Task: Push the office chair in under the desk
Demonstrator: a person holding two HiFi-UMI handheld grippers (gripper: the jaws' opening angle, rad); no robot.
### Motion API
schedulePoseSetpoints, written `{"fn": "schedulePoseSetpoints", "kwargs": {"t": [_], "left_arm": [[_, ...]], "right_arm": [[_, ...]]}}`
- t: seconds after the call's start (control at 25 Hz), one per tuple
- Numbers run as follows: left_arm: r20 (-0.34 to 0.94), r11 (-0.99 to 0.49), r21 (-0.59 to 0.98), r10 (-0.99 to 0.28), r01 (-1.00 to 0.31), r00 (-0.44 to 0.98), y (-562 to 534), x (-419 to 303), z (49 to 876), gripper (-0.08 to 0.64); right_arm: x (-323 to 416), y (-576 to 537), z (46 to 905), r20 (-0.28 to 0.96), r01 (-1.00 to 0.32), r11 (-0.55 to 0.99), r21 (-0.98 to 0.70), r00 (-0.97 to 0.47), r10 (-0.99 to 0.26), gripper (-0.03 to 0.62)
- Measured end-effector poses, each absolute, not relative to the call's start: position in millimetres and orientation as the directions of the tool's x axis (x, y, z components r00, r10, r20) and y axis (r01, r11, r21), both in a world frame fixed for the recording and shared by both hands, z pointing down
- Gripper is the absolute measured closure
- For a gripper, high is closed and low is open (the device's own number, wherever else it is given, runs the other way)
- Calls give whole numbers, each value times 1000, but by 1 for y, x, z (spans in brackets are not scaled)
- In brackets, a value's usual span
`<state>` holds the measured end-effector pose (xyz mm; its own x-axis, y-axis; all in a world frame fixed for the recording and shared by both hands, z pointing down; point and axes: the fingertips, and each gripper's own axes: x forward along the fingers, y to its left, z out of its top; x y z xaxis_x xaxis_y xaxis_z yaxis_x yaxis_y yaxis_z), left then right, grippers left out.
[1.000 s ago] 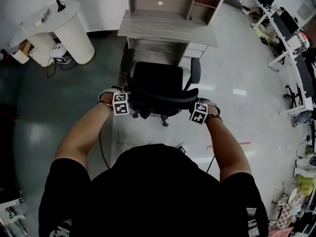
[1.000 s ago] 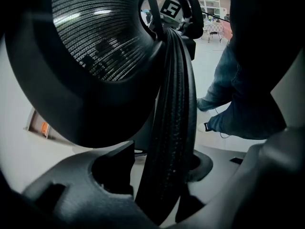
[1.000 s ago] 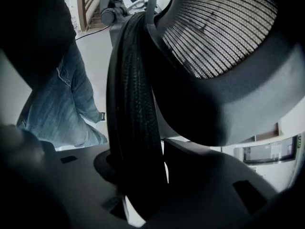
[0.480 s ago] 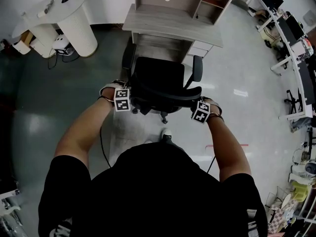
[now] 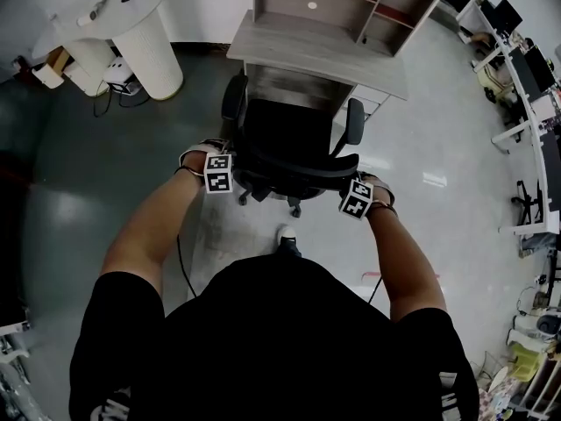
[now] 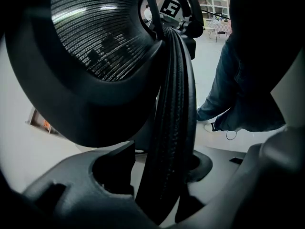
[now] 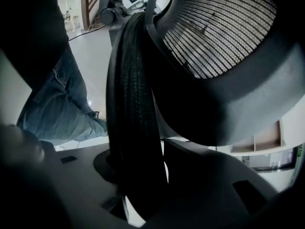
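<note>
Over on the left, the left gripper (image 5: pixel 223 174) stays clamped on the black rim of the backrest (image 6: pixel 174 104), jaws narrowed onto it, and it has travelled forward with the load. In the centre, the office chair (image 5: pixel 294 139) has rolled up towards the desk (image 5: pixel 307 46) since a second ago. Its armrest tips now reach the desktop's near edge, while the seat is mostly out in the open. A shoe (image 5: pixel 286 235) has stepped in behind the chair base, so the person is walking it forward. On the right, the right gripper (image 5: pixel 351 193) pinches the opposite edge of the backrest just as firmly. The push looks well under way but not finished, and an even shove from both sides should keep the chair square to the opening.
</note>
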<state>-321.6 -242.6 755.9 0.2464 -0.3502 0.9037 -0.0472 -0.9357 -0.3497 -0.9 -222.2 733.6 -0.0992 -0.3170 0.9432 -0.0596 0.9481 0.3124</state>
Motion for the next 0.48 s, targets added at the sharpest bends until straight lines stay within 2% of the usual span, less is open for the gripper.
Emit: {"fn": "schedulePoseSetpoints", "kwargs": {"t": [0.48], "left_arm": [[922, -941, -328, -338, -80, 190, -326, -334, 753, 310]], "right_arm": [[-9, -302, 731, 943, -65, 948, 310, -103, -316, 410]]}}
